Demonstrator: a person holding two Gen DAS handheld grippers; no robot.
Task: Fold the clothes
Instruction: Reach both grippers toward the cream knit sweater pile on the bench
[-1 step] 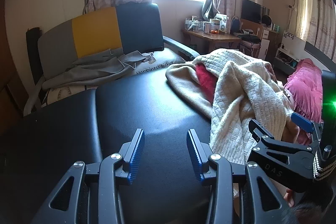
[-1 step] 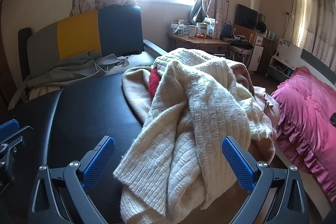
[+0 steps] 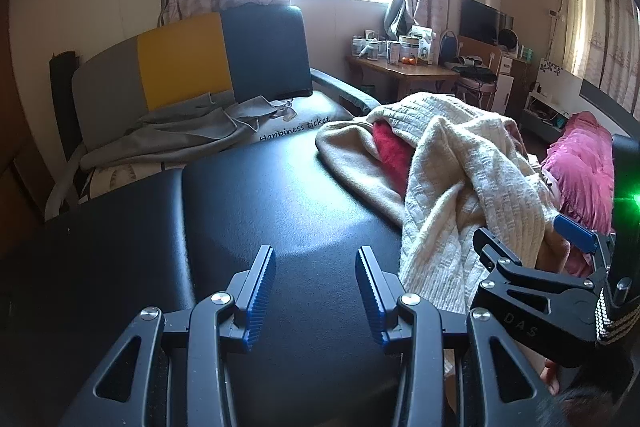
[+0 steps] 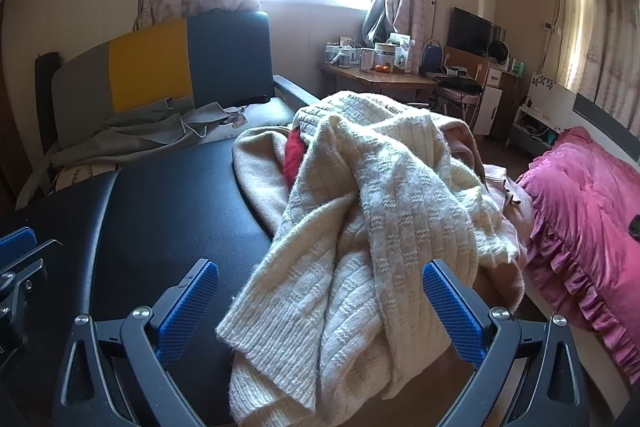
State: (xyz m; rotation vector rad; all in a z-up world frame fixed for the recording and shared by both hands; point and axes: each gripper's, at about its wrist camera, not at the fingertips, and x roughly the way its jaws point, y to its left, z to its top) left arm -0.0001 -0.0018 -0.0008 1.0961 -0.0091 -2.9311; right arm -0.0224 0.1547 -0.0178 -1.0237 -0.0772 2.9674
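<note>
A cream sweater (image 4: 384, 227) lies heaped with a beige garment (image 4: 256, 171) and a red one (image 4: 294, 153) on a black padded surface (image 3: 260, 207); the right gripper (image 4: 320, 311) stands at its widest, empty, the sweater's ribbed hem straight ahead between its spread fingers but not pinched; the left gripper (image 3: 316, 295) hangs half-open and empty over bare padding, the pile off to its right. The likely trouble lies in the tangle: with sleeves and body crossed just ahead of the right gripper, a bite there could catch several layers at once, or drag the beige and red pieces along with the sweater; a shallow nip on the loose knit could slip or stretch it. The pile also spills over the surface's edge on the right gripper's far side, toward a pink bed (image 4: 580, 211), so a careless pull may tip clothes onto the floor; the left gripper, well short of the cloth, offers no support yet.
</note>
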